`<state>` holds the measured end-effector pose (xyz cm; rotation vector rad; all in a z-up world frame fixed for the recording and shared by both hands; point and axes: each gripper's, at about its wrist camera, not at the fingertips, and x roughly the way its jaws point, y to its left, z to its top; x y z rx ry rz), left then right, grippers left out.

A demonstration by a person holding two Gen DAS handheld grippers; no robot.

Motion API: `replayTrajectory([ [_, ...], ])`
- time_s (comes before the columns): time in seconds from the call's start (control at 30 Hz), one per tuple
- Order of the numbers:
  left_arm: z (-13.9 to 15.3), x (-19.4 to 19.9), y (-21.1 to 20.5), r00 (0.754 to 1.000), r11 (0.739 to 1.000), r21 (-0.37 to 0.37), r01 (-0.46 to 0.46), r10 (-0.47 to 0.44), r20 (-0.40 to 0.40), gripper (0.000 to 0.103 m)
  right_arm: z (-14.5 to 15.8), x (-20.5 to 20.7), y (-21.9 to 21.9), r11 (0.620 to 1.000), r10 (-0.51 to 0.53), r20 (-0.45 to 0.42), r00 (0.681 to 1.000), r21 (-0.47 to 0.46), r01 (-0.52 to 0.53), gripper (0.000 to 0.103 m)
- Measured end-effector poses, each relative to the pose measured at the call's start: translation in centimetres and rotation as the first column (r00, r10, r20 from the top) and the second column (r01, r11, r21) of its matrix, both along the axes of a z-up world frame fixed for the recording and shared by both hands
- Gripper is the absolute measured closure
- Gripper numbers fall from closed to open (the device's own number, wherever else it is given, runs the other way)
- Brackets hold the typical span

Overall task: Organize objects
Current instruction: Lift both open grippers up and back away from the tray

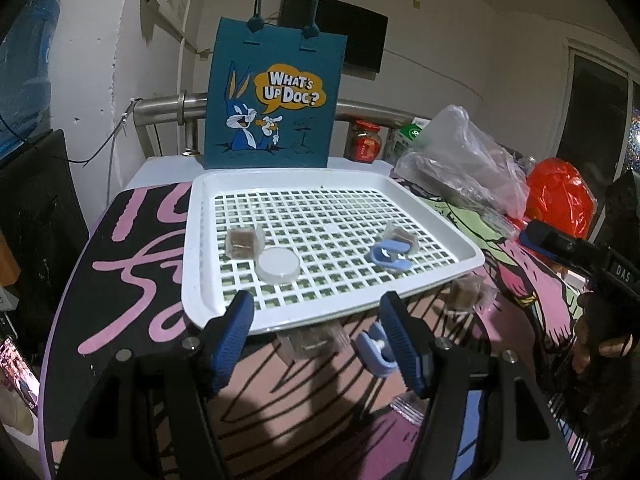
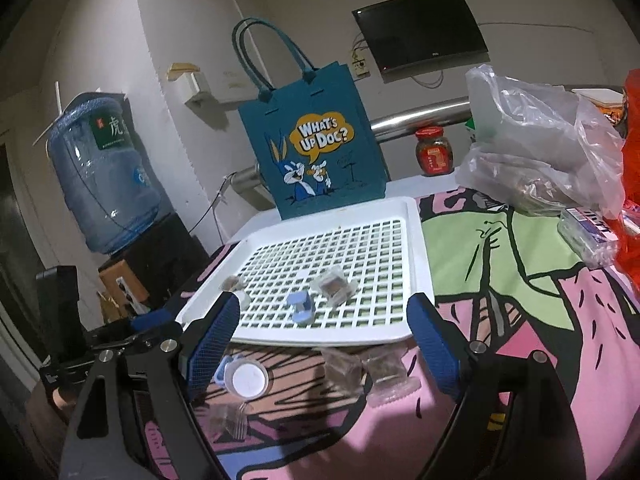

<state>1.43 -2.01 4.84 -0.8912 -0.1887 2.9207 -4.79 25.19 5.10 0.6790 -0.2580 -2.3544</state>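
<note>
While both grippers hang just short of the white tray's [image 1: 192, 240] near rim, the sorting looks roughly half done: inside the tray lie a wrapped brown cube [image 1: 242, 243] touching a round white lid [image 1: 279, 266], and towards the right a blue clip [image 1: 387, 258] beside a second wrapped cube [image 1: 402, 236]. Left out on the patterned cloth, just in front of the tray, are another blue clip [image 1: 376, 354], a wrapped cube [image 1: 316, 342] next to it, and one more cube [image 1: 466, 294] off the tray's right corner. From the right wrist view a second white lid [image 2: 249, 380] with a bit of blue clip behind it, and two clear-wrapped cubes [image 2: 364, 366] side by side, also wait on the cloth.

The left gripper [image 1: 316, 340] stands about half open with nothing held; the loose cube and clip sit low between its fingers, untouched. The right gripper [image 2: 324, 342] is spread wide and empty.

I judge the step in hand is reaching for the next loose piece. That calls for dropping the fingers down around one small item only, closing gently on the slippery wrapper, then lifting over the rim into the tray
</note>
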Motion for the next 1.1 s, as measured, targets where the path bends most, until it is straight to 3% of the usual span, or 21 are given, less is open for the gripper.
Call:
replayTrajectory([
  [0.6, -1.8, -0.4, 1.0, 0.994, 1.000, -0.009, 0.006, -0.005, 0.114, 0.038, -2.2, 1.1, -3.1, 0.978, 0.037, 0.005, 0.999, 0.205, -0.037, 0.017],
  [1.1, -2.7, -1.3, 0.9, 0.983, 1.000, -0.003, -0.001, 0.001, 0.182, 0.038, -2.8, 0.7, -3.4, 0.972, 0.039, 0.056, 0.998, 0.228, -0.051, 0.017],
])
